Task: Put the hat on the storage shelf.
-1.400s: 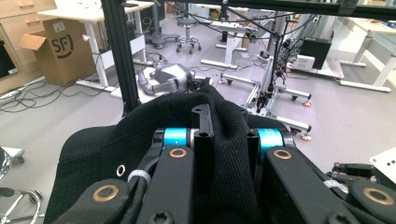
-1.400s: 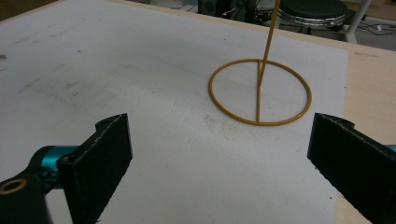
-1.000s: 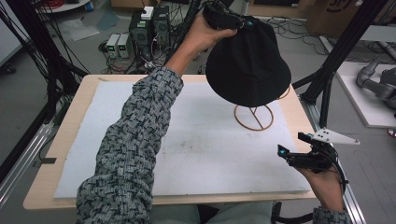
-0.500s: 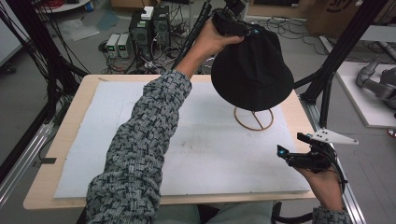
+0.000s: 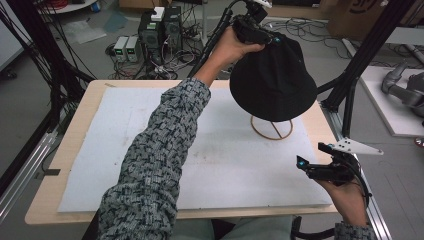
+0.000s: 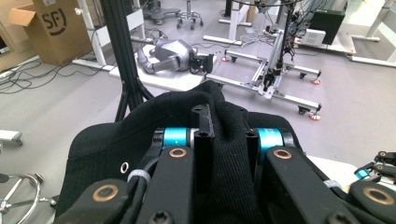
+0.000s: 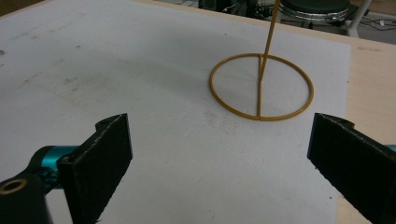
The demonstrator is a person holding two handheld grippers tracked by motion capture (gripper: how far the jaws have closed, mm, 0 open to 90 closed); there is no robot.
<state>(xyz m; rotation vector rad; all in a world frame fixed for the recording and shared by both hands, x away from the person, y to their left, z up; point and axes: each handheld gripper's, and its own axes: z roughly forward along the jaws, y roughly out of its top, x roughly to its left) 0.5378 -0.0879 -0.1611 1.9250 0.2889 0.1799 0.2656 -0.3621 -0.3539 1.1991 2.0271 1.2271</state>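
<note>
A black bucket hat (image 5: 272, 82) hangs in the air over a thin yellow wire stand (image 5: 271, 129) at the table's far right. My left gripper (image 5: 255, 27), held high on an outstretched arm, is shut on the hat's crown. In the left gripper view the hat's fabric (image 6: 140, 135) is bunched between the closed jaws of the left gripper (image 6: 219, 116). The right gripper (image 5: 320, 167) rests low near the front right edge, open and holding nothing. In the right gripper view the right gripper (image 7: 219, 158) faces the stand's ring base (image 7: 261, 86) and upright rod (image 7: 270, 28); the rod's top is hidden by the hat.
A white mat (image 5: 125, 150) covers the wooden table (image 5: 50, 200). Black frame posts (image 5: 360, 65) stand just right of the stand. Electronics boxes (image 5: 155, 30) and cables lie on the floor behind the table. A grey robot arm (image 6: 168, 53) lies on a white platform to the right.
The left gripper has carried the hat a little to the right and lower, closer over the stand. The right gripper has stayed put.
</note>
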